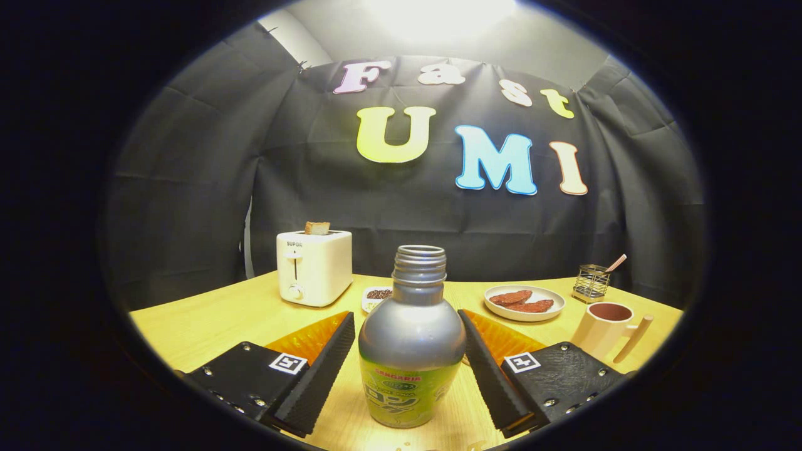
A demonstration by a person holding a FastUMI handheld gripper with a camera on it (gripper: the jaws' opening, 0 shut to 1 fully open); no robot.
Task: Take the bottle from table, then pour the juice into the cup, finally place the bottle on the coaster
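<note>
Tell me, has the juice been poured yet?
Not yet. The bottle stands upright on the table, cap off, between the open gripper fingers, which flank it without clearly squeezing. Gripping is in hand. Left: lifting it, pouring into the cup beyond the fingers, then setting it on a coaster.

The toaster [314, 266] standing on the bench [207, 322] carries the brand word "SUPOR" on its front, above its lever slot. The bottle [411, 341], which stands between the spread fingers of the hand-held gripper [407, 363] without touching them, has a green label with a red band reading "SANGARIA"; the larger characters below it are too distorted to read.
</note>
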